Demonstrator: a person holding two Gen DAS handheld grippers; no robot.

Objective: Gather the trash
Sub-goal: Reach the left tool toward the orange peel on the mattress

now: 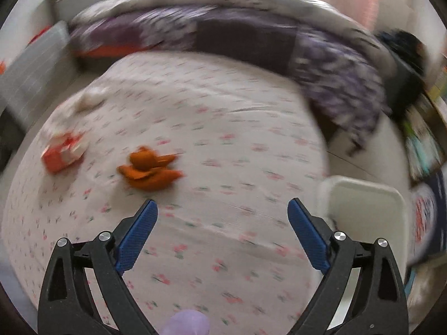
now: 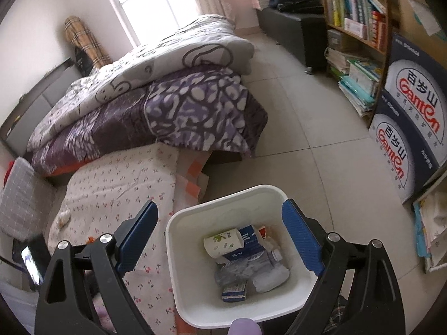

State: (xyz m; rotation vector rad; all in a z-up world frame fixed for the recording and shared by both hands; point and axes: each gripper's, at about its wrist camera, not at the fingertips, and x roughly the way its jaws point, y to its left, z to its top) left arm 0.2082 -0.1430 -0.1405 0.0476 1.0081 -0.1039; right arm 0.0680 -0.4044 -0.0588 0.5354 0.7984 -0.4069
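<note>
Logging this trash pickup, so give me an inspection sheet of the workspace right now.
Surface: bed sheet, floral, rumpled.
Job's things: orange peel, red-and-white carton and crumpled tissue lie on the sheet; white bin beside the bed holds boxes and wrappers.
Clutter: folded quilts.
Grippers: left gripper open, empty; right gripper open above the bin.
Cables: nothing seen.
Surroundings: bookshelf, printed cartons, tiled floor.

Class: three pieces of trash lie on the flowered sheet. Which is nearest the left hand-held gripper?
The orange peel. It lies just ahead of the open left hand-held gripper; the red-and-white carton and crumpled tissue lie farther off.
</note>
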